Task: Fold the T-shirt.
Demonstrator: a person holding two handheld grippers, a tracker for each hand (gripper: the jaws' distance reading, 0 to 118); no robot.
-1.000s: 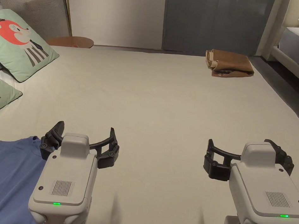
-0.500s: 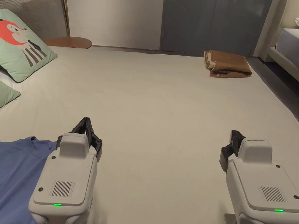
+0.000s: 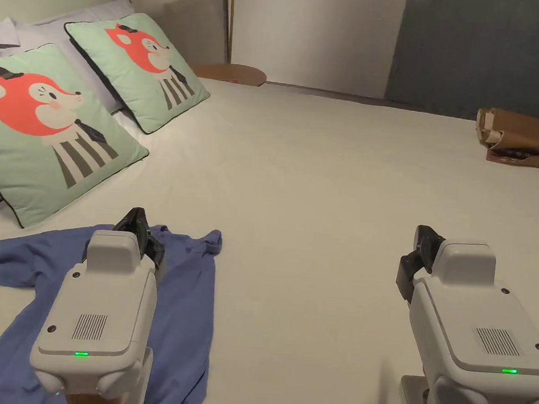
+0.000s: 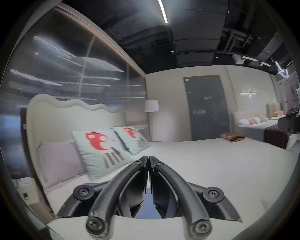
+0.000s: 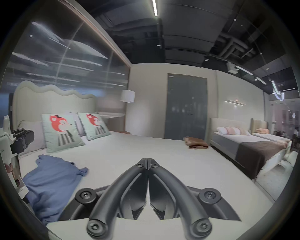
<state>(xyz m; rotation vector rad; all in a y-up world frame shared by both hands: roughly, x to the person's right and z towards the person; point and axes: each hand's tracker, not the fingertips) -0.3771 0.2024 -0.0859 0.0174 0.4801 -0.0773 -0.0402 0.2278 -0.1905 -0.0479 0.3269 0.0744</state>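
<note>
Bed (image 3: 333, 175): blue T-shirt (image 3: 188, 297) crumpled, partly hidden under left gripper (image 3: 138, 226).

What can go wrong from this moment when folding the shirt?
1. The shirt lies crumpled, so a fold started now may trap creases.
2. Both grippers are shut: the left gripper above the shirt must open before it can take the cloth.
3. The right gripper is far from the shirt, over bare bed; a one-sided pull could drag the cloth.
</note>
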